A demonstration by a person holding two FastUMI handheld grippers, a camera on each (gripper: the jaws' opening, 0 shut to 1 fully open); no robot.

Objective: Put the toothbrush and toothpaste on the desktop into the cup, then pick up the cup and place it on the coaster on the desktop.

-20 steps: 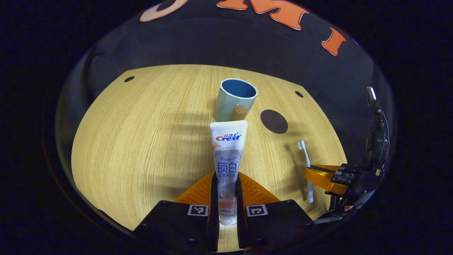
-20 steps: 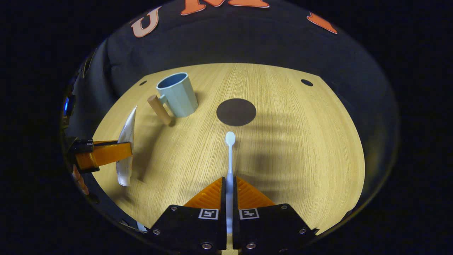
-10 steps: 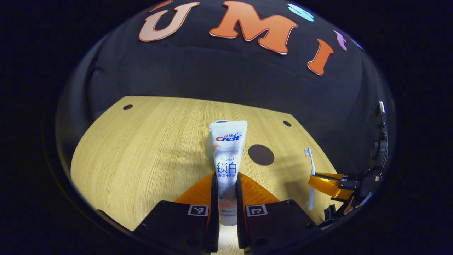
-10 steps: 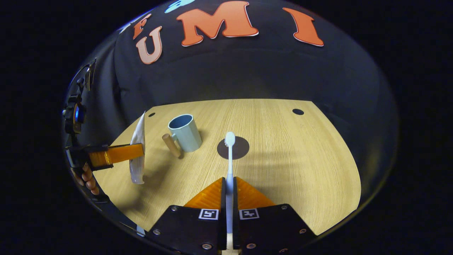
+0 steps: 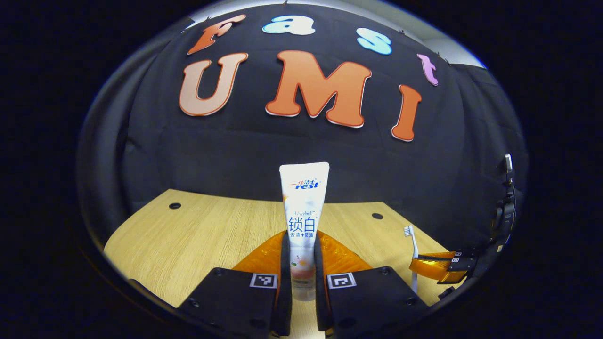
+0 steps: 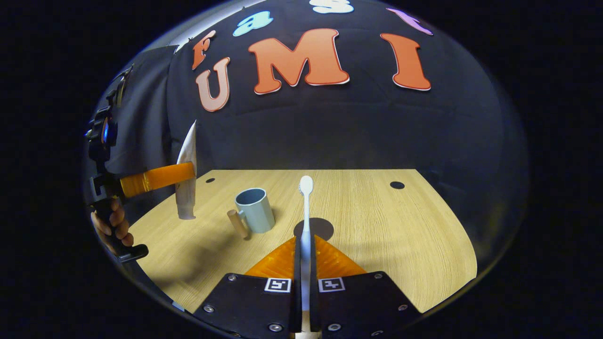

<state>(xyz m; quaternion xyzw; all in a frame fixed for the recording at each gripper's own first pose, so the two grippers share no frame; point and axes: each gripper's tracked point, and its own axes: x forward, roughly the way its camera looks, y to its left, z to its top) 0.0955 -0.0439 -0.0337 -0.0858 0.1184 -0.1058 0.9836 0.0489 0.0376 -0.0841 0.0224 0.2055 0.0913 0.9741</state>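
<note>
Toothpaste: the tube (image 5: 303, 221) stands upright between the left gripper's (image 5: 301, 247) two fingers, which press on its lower half from both sides; crimped flat end up, cap end down by the gripper body. In the right gripper view the same tube (image 6: 187, 179) shows edge-on, raised clear above the table's left side.
Toothbrush: the brush (image 6: 305, 212) runs forward from the right gripper (image 6: 305, 252), its handle clamped between both fingers, head at the far end. In the left gripper view it (image 5: 412, 245) stands near upright at the right, bristles facing left.
Cup: the cup (image 6: 255, 210) stands upright on the table, left of centre in the right gripper view, mouth open, with a round wooden handle (image 6: 238, 223) on its left side. It sits between the raised tube and the brush, apart from both.
Coaster: a dark round disc (image 6: 316, 228) lies flat on the table just right of the cup, partly behind the brush's shaft.
Left gripper: grasping the tube; seen from the right gripper view (image 6: 186, 173) at far left, with a hand (image 6: 110, 226) on its grip below.
Right gripper: clenched on the brush handle; seen from the left gripper view (image 5: 417, 262) at lower right.
Table: light wood (image 6: 400, 235), with small dark holes near its far corners.
</note>
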